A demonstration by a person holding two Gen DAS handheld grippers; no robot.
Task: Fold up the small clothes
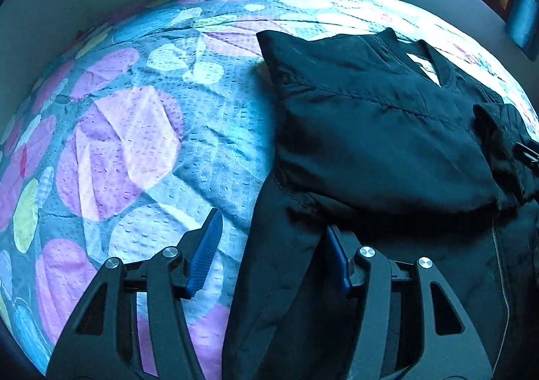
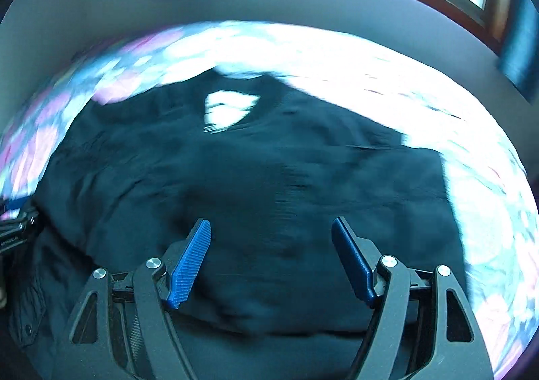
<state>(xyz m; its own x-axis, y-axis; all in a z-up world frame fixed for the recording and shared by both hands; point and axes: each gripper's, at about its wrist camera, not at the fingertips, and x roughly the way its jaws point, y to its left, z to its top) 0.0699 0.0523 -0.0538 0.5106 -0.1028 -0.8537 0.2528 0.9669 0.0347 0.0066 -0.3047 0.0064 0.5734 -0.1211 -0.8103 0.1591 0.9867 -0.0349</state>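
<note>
Fabric: black, thin and slippery-looking; a dark sleeveless V-neck top [image 1: 377, 131] lies on the bed, one side already folded over onto its body, the neckline toward the far edge.
Bed: a bedspread [image 1: 141, 131] with lilac, white and yellow spots on blue, puckered and soft, so nothing lies truly flat on it.
Left gripper [image 1: 269, 255]: jaws released, one blue pad over the bedspread, the other over the garment's near left edge; no cloth pinched between them.
Right gripper [image 2: 271, 255]: jaws spread wide above the middle of the top [image 2: 269, 178], holding nothing; this view is smeared by motion.
Risk, loose fold: the flap laid over has nothing pinning it, and a brush from either gripper would probably drag it open.
Risk, wrong layer: closing the left jaws at this edge could catch the bedspread with the garment, or only the upper layer.
Risk, uneven halves: a soft mattress and dark cloth hide the hem line, so the next fold may land crooked.
Risk, collision: both grippers work close over one small garment.
</note>
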